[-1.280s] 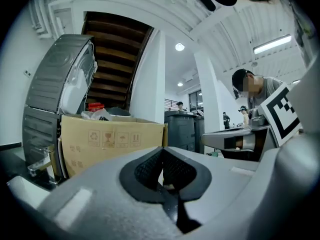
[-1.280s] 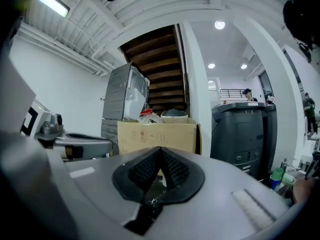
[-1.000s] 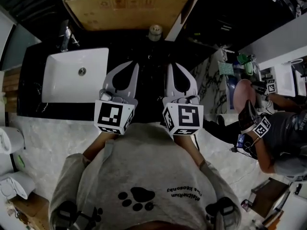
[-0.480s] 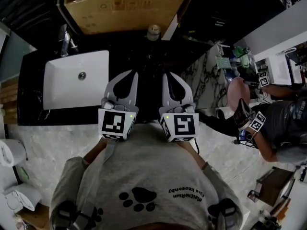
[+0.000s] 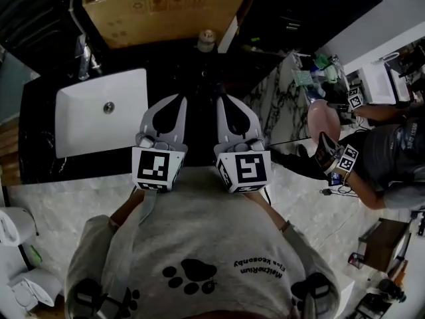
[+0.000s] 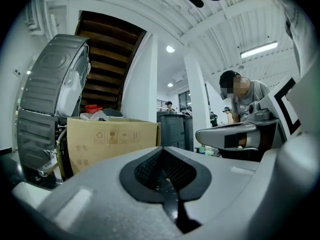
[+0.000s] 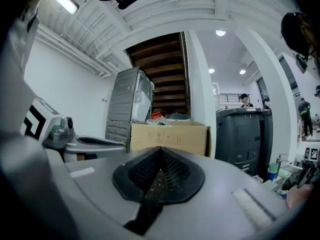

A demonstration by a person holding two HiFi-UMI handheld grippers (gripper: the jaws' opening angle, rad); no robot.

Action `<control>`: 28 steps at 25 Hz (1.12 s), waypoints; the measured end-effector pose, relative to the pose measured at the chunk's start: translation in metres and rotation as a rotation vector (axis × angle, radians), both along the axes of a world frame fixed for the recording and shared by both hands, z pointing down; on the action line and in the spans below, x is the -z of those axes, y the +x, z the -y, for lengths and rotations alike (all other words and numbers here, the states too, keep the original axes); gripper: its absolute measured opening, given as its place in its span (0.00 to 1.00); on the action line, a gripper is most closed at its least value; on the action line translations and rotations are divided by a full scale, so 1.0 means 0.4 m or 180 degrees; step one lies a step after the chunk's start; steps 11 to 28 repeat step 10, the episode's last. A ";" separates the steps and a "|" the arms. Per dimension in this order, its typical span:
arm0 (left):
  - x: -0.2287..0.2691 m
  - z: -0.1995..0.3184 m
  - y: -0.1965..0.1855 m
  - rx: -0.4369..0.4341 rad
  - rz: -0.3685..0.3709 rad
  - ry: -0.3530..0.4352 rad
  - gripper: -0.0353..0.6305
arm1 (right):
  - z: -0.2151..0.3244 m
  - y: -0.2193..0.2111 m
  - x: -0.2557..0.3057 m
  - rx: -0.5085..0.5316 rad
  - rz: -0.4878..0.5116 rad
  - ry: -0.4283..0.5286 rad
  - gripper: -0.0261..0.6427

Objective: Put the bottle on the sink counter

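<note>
Black counter [image 5: 199, 72] is carrying the bottle [image 5: 206, 40] at the frame's upper centre, just below the cardboard box [image 5: 166, 8] (up and right of the white sink [image 5: 80, 118]). Left gripper [image 5: 179, 98] and right gripper [image 5: 222, 98] are hovering side by side mid-frame, both pairs of jaws pressed together, gripping nothing.

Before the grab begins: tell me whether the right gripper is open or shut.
Shut. In its own view the right gripper has its jaws meeting at the tips, nothing between them.
</note>
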State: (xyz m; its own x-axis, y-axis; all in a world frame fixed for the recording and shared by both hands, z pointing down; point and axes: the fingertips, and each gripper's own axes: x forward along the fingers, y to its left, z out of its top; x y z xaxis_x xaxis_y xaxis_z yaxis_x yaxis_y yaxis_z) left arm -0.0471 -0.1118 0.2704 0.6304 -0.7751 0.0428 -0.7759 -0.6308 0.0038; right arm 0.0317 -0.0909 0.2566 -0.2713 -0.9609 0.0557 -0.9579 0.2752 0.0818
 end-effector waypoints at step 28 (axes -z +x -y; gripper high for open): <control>0.004 0.019 -0.002 -0.0049 -0.0006 0.0003 0.06 | 0.022 -0.009 0.007 -0.0002 -0.0051 0.0022 0.04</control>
